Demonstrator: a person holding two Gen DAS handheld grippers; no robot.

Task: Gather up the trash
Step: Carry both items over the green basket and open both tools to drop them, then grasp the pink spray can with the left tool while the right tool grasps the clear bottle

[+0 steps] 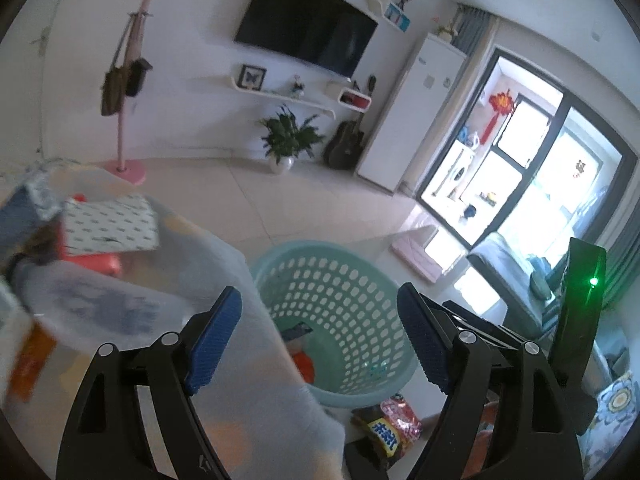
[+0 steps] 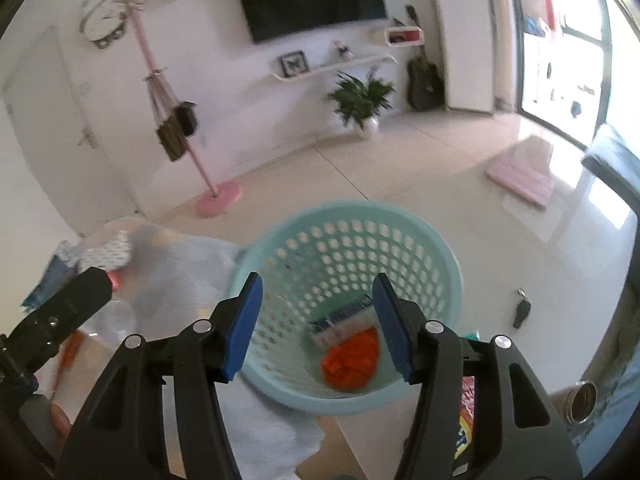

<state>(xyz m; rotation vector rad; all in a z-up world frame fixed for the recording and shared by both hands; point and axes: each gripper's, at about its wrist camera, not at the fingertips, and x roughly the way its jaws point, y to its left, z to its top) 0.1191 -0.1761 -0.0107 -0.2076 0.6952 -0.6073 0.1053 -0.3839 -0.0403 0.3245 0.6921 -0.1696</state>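
1. Left gripper [image 1: 320,336] up over the counter's corner, jaws spread wide, nothing between the blue pads [image 1: 214,344].
2. Right gripper [image 2: 318,326] hanging above the teal basket [image 2: 448,264], jaws parted about halfway, nothing gripped.
3. Basket standing on the pale tiled floor [image 2: 400,168], hard against the counter's edge, mouth open to both cameras.
4. Down in the basket: an orange crumpled wad [image 2: 352,360] on the bottom, a blue-and-white carton [image 2: 340,322] lying touching it on the far side.
5. Counter [image 1: 260,400] draped in a pale cloth, blurred in the left view.
6. Still out on the counter: a white patterned box [image 1: 110,224] toward its far edge, a red flat item [image 1: 94,266] just under that box.
7. Clear plastic, possibly a bottle [image 1: 100,304], lying nearer on the counter; too smeared to call for sure.
8. Red-and-yellow snack wrapper [image 1: 394,426] lying at the counter's near edge beside the basket's base.
9. Open metal can [image 2: 582,400] sitting at the right edge of the right view, well apart from the basket.
10. Dark key fob [image 2: 520,312] on the floor just right of the basket.
11. Across the room: pink coat stand [image 2: 218,196], potted plant [image 2: 362,100], black television [image 1: 308,36] on the wall.
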